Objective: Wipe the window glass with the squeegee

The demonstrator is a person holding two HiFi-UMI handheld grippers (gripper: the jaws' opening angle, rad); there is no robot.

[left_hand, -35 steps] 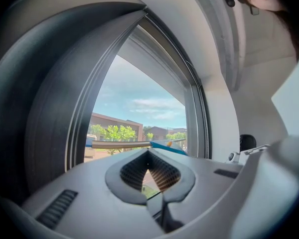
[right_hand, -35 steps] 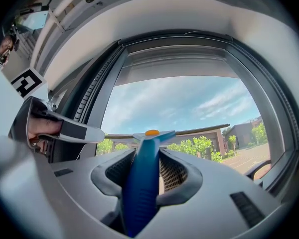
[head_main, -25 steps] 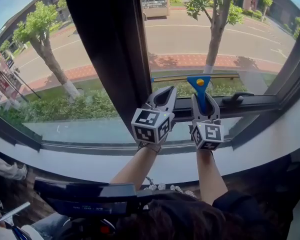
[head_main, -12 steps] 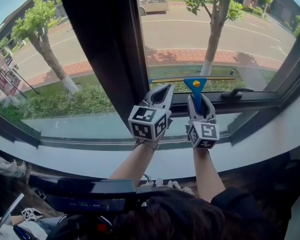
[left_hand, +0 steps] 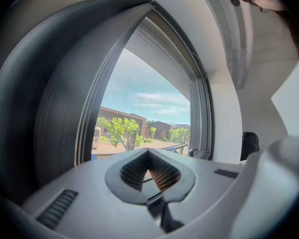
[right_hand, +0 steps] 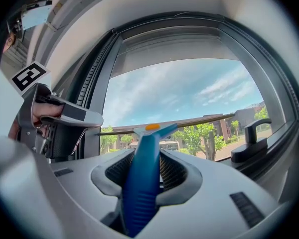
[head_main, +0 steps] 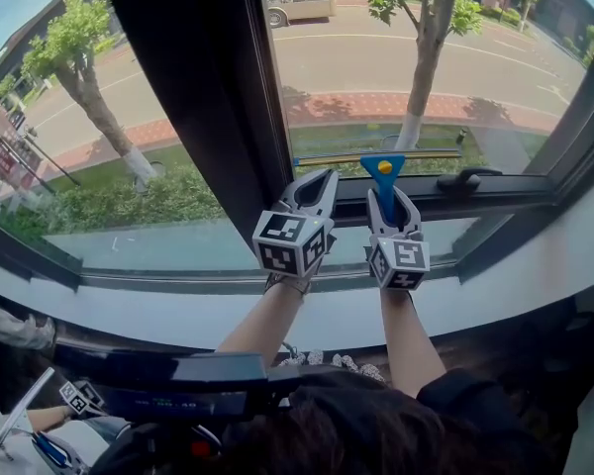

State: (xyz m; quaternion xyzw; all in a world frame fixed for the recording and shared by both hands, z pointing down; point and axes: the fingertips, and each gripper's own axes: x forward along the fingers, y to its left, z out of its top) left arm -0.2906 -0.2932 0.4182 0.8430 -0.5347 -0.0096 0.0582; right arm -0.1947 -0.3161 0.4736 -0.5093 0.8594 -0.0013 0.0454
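Head view: both forearms reach straight up from the bottom centre of the frame, side by side, toward the window. The left gripper (head_main: 319,182) points up and slightly right, its tips against the foot of the dark mullion (head_main: 198,97) at centre. Just right of it, the right gripper (head_main: 386,204) stands upright and holds the blue squeegee (head_main: 382,171) by its handle. The squeegee's blade bar lies level across the lower part of the window glass (head_main: 426,67), above the bottom frame rail. A black window handle (head_main: 470,179) sits on that rail to the right. The white window sill (head_main: 178,310) curves across below both grippers.

Left gripper view: the left gripper (left_hand: 148,153) aims upward along the window's edge. Its grey fingers (left_hand: 89,183) are pressed together at the tips, with nothing between them.

Right gripper view: the right gripper (right_hand: 147,158) has its fingers (right_hand: 199,178) pinching the squeegee (right_hand: 142,193) handle, which rises between them at centre. The orange-dotted head and the long blade bar lie against the window glass (right_hand: 189,88). The left gripper (right_hand: 55,118) shows at the left edge, and the window handle (right_hand: 251,143) at lower right.
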